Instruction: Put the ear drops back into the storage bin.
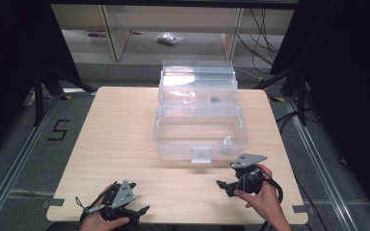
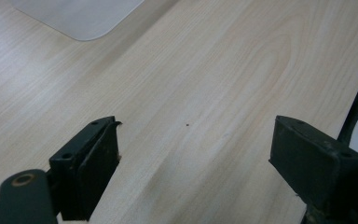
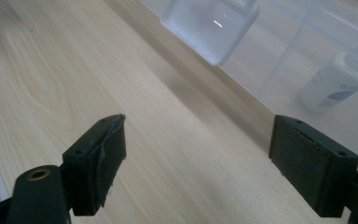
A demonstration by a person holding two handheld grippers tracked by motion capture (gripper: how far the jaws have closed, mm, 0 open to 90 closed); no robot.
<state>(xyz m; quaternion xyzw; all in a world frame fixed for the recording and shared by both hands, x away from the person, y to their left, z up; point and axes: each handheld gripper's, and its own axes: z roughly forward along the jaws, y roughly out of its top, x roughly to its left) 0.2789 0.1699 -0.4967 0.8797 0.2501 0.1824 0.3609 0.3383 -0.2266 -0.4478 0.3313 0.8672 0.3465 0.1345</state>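
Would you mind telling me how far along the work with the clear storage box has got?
Nothing looks done yet. The clear box stands open at the table's middle, a small white bottle already inside its lower tub. In hand: nothing; the left gripper and right gripper both hover open and empty over bare wood near the person's edge. Whatever handling the box needs still lies ahead.

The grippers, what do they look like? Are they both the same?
Yes, they match. The left gripper and the right gripper are both black, each topped by a grey three-cornered plate with small dark holes. A thin dark cable trails from each one. Up close, the gripper views show two chunky black rectangular jaws with small screw holes, and a brass-coloured ring at the lower left corner.
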